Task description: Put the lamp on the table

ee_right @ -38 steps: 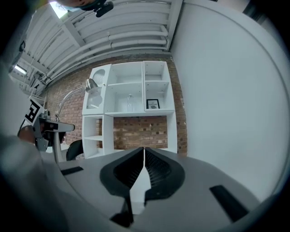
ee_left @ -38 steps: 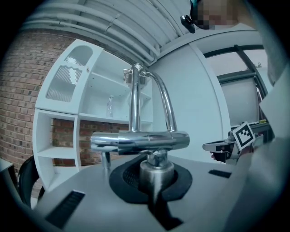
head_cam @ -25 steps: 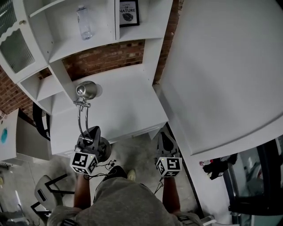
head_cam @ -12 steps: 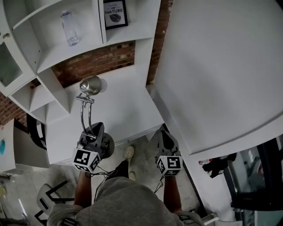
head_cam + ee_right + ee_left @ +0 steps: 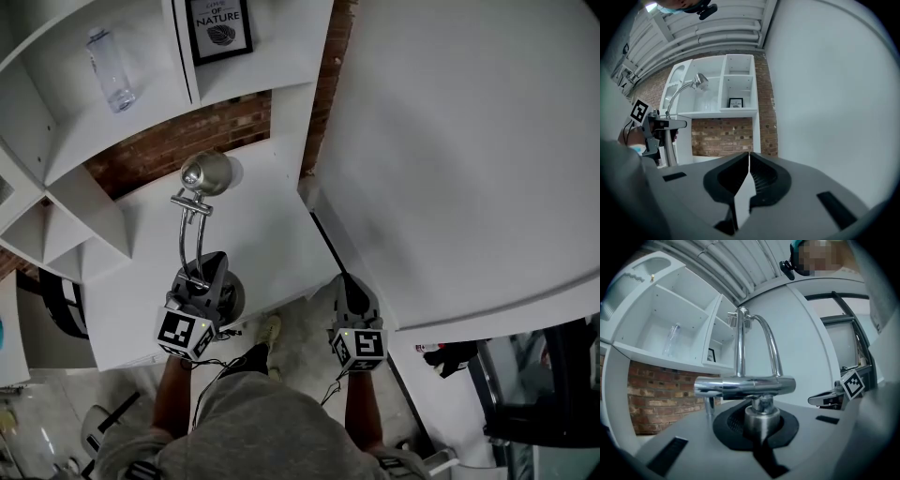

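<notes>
The left gripper [image 5: 202,284] is clamped low on the chrome post of the lamp [image 5: 206,174], likely to steady its heavy base over the bench [image 5: 267,234] edge just beneath, while the right gripper [image 5: 348,298], jaws together and empty, waits alongside.

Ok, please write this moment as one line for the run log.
left gripper: shut on lamp | right gripper: shut, empty | lamp: upright, base at near edge of table | set down: cannot tell
</notes>
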The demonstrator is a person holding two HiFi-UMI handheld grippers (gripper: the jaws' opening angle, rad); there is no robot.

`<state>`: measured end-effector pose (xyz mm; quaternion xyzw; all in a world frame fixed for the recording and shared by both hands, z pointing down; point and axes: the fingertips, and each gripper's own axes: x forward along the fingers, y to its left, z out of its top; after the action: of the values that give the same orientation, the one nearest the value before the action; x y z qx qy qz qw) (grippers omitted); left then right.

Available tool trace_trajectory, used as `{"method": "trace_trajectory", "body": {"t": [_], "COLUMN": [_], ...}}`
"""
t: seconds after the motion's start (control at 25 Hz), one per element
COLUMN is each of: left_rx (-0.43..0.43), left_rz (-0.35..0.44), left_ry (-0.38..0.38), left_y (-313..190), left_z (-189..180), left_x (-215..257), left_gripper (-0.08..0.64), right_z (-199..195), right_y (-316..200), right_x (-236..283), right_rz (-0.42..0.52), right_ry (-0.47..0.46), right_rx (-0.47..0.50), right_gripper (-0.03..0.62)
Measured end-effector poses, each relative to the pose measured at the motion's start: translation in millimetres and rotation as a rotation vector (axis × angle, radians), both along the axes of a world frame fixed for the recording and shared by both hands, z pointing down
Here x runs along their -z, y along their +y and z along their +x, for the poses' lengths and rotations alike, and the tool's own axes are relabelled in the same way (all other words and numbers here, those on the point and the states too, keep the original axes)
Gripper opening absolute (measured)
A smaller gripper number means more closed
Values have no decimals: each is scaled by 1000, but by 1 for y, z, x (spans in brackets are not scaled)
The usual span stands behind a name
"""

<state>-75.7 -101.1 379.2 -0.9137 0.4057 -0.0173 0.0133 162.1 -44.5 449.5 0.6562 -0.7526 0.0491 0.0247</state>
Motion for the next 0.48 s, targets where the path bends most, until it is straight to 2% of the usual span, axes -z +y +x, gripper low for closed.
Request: {"method": "trace_trajectory", "body": {"t": [0.24, 0.48], "left_rx": [-68, -144], "left_rz": [17, 45], "left_ry": [-3, -50], "left_y": [-47, -89], "left_z": [23, 53], "left_x": [1, -1], "left_gripper": [0, 0], "right_z": [7, 13], "right_y": [-41, -73], "right_x": [-1, 3], "right_rz": [-22, -36], "right_ry": [-18, -10], "right_rx": [-26, -41], "right_gripper": [23, 24]}}
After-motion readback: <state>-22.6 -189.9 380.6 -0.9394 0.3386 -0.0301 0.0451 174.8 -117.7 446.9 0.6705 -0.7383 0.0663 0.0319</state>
